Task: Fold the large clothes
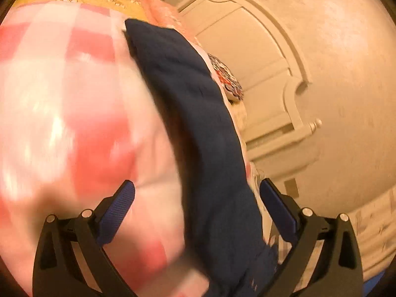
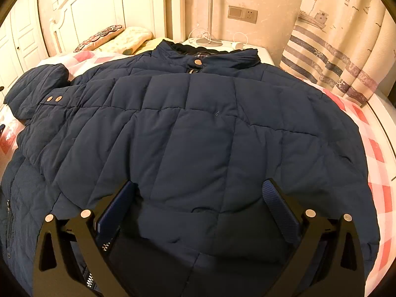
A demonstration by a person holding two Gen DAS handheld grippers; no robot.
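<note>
- Jacket (image 2: 198,133), navy and quilted, sprawls across the bed's pink-and-white checked sheet (image 2: 376,148), collar (image 2: 210,57) towards the headboard (image 2: 99,7), one sleeve (image 2: 37,91) bunched at the left.
- Right claw (image 2: 198,198) hovers low over the jacket's lower half, fingers spread wide, nothing between them.
- Left claw (image 1: 198,195) is spread too; a strip of the navy fabric (image 1: 198,123) runs up between its fingers, and whether it touches a pad I cannot tell.
- Left view is blurred: checked sheet at the left, a patterned pillow (image 1: 229,79) beyond, headboard behind.
</note>
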